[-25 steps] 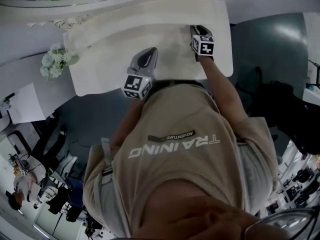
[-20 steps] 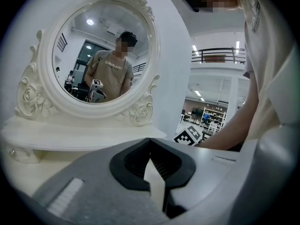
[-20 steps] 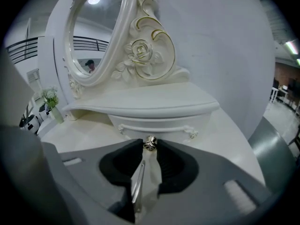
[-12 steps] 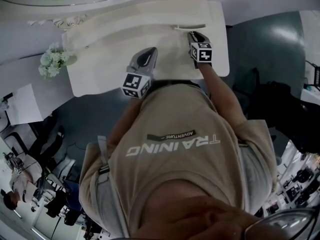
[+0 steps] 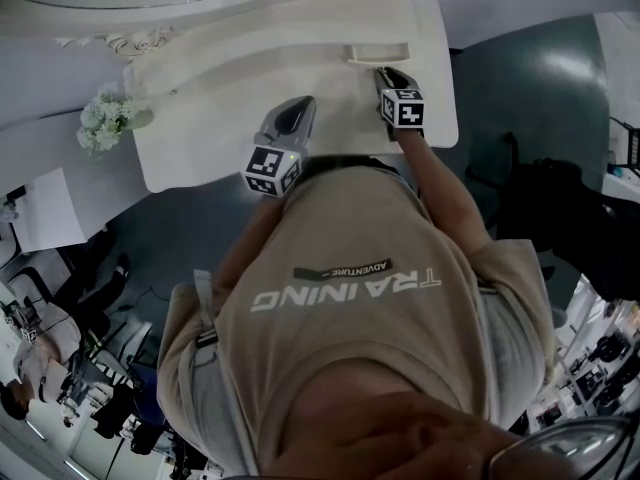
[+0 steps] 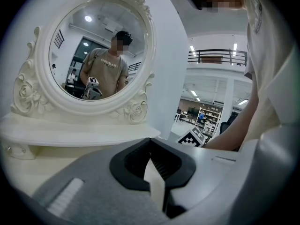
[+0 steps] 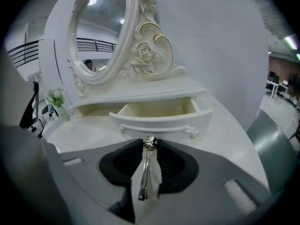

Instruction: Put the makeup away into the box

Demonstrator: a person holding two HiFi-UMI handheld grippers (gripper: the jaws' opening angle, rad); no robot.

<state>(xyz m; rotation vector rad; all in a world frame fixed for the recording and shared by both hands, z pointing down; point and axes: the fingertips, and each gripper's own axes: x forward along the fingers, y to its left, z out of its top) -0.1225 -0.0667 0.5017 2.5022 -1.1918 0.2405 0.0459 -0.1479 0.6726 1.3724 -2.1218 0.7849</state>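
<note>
So far, only the opening step looks done. At the left of the table point(image 5: 200, 128) stand flowers point(image 5: 104, 128); no makeup shows anywhere on it. The left gripper point(image 6: 151, 143) hovers over the near edge, its jaws narrow, tips together, nothing between them. Right of it, the drawer point(image 7: 157, 122), which I take for the box, stands pulled out and looks empty as far as its inside shows. The right gripper point(image 5: 386, 72) is clamped on the drawer's metal knob point(image 7: 149, 143). Left to do: find the makeup, which no view shows, and lay it inside.
</note>
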